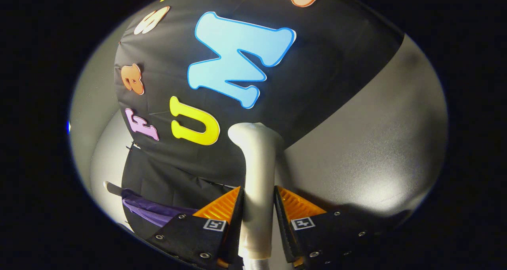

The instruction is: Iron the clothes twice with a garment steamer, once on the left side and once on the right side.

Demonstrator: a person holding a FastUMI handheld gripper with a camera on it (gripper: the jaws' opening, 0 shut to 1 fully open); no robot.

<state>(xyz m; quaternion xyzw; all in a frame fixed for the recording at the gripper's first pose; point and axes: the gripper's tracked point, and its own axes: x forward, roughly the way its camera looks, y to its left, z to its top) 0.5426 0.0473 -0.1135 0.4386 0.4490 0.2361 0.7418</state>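
Clamped between both fingers of the gripper [258, 206] is the white handle of the garment steamer [258, 171], which runs forward from between them and ends in a rounded head bent toward the booth's black cloth wall [324, 64] beyond. Off to the left of the fingers, lower down, a purple garment [152, 211] hangs on a hanger [113, 188] against the dark cloth, well apart from the steamer

The gripper view rides on the gripper [258, 206] and looks forward and upward along its fingers, which clamp the steamer handle [258, 171] very close to the lens. Beyond the handle it faces the booth wall [317, 83]; a purple garment [154, 212] hangs to the handle's left.
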